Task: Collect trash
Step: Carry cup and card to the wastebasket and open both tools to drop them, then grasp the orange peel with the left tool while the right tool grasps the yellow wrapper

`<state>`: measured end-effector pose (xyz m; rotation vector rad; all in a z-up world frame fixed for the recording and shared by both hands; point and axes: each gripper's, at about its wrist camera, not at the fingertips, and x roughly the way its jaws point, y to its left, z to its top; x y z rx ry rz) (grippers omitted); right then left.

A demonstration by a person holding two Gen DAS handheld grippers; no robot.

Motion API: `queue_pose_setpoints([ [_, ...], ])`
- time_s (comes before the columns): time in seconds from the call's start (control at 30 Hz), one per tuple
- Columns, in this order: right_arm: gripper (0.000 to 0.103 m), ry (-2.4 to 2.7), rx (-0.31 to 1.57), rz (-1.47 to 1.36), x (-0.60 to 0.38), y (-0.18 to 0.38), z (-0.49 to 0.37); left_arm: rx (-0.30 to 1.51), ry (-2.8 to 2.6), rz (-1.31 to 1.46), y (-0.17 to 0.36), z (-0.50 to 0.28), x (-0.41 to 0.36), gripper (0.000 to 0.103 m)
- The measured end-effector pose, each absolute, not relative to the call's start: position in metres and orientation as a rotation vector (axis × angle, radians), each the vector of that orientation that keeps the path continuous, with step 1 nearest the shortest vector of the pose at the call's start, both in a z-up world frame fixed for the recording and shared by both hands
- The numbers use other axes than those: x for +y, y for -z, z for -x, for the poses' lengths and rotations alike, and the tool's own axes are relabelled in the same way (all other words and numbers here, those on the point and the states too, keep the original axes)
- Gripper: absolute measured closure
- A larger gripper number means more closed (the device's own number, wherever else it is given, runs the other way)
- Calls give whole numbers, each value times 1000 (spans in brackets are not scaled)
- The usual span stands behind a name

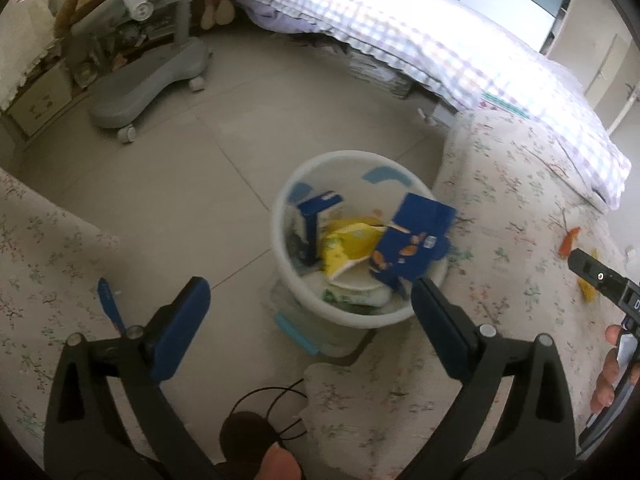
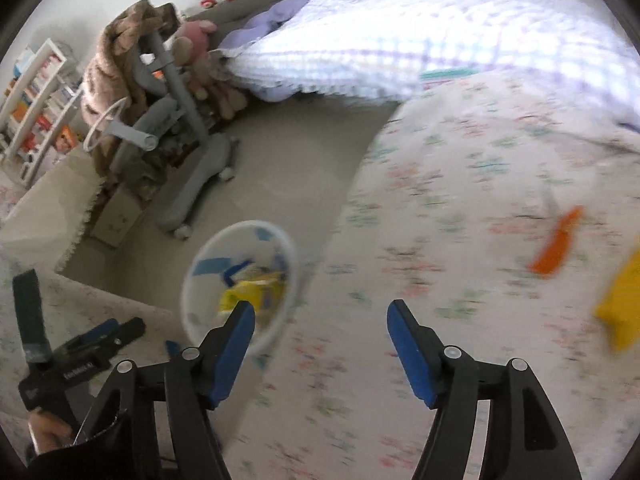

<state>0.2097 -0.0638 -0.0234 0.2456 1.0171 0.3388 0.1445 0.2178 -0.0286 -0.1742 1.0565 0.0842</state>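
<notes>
The left hand-held gripper (image 1: 310,312) pointed steeply down at the floor, jaws spread wide and empty. Just beyond it, a blue snack box (image 1: 412,240) stood tilted on the rim of the white bin (image 1: 280,240), long axis slanting upward, beside yellow wrappers. The right hand-held gripper (image 2: 320,340) hung over the floral bed (image 2: 460,200), spread, nothing between its pads; farther off lay an orange scrap (image 2: 556,244).

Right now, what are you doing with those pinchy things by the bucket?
A person is tidying up trash with two hand-held grippers. The white bin on the floor beside the bed already holds wrappers, and a blue packet sits at its rim. The left gripper is open over the bin, holding nothing. The right gripper is open and empty. An orange scrap and a yellow wrapper still lie on the floral bedspread.
</notes>
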Motion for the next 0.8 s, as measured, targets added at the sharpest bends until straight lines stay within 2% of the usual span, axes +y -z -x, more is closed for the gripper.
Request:
queue_pose_setpoints([
  [0.1, 30, -291, 1003, -231, -93, 18, -203, 1058, -51, 165, 26, -147, 198, 3],
  [0.17, 24, -257, 990, -212, -113, 16, -199, 1056, -28, 162, 24, -148, 185, 3],
  [0.43, 21, -124, 977, -186, -190, 16, -182, 1066, 55, 113, 22, -160, 126, 3],
  [0.8, 19, 74, 1010, -346, -299, 37, -179, 1086, 129, 89, 24, -177, 58, 1],
])
